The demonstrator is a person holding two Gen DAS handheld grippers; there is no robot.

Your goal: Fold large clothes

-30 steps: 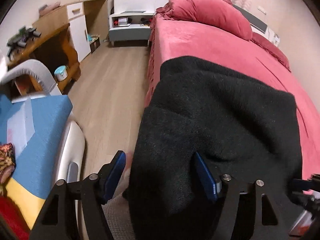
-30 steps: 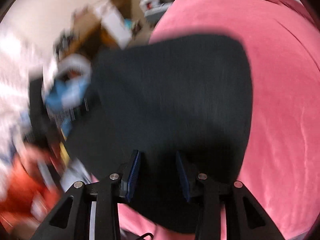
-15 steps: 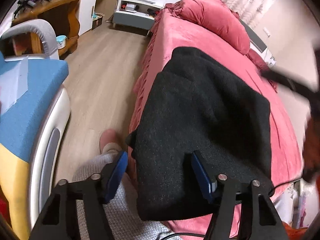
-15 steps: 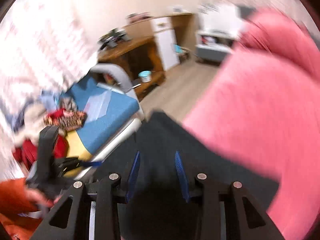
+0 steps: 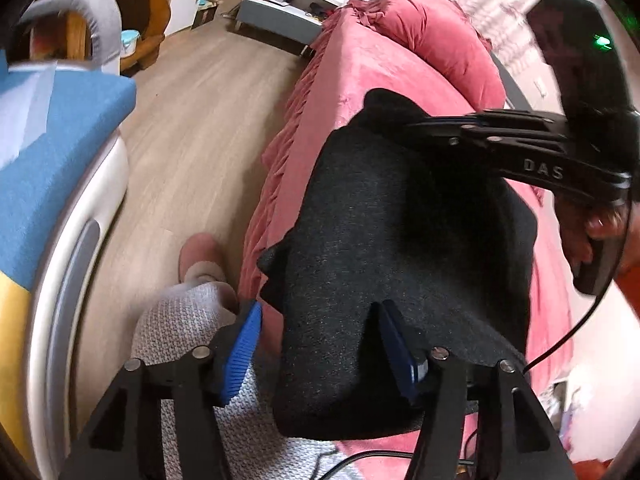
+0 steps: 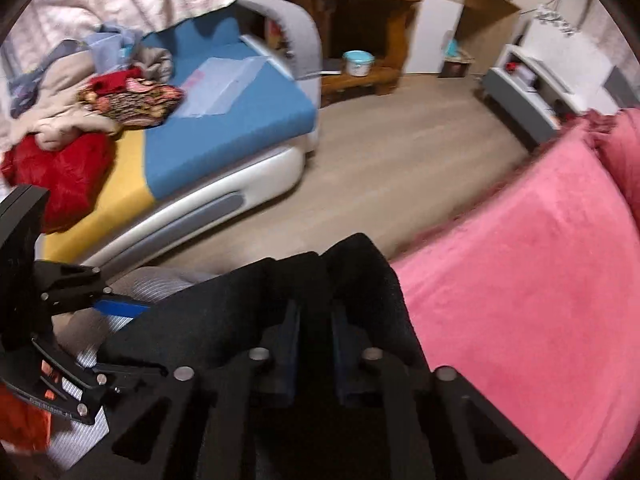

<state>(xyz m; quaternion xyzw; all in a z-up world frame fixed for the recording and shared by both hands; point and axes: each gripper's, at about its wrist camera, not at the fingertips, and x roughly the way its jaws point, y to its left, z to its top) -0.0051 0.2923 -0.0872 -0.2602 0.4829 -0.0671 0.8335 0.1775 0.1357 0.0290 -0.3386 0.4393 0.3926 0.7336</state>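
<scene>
**A:** What are the two tongs doing?

**B:** The right gripper [image 6: 314, 330] has just been closing, and its jaws now pinch a raised fold of the black garment [image 5: 400, 264], with dark cloth bunched up between the blue pads. The left gripper [image 5: 320, 344] has its jaws spread; they narrowed a moment ago and now straddle the garment's near edge. The left pad hangs in the air off the cloth, and whether the right pad touches it, I cannot tell.

**A:** Where does the garment lie?

**B:** It is spread folded on the pink bed [image 5: 348, 76], along the bed's left edge, with a near corner overhanging the side. From the left wrist, the right gripper reaches in from the right above the garment's far part.

**A:** What surrounds it?

**B:** A pink pillow [image 5: 432, 32] lies at the far end of the bed. Left of the bed is wooden floor [image 5: 200, 128]. Beyond that stands a blue and yellow sofa [image 6: 224, 128] piled with clothes [image 6: 80, 96]. The person's grey-trousered leg [image 5: 188, 328] stands close beside the bed.
</scene>
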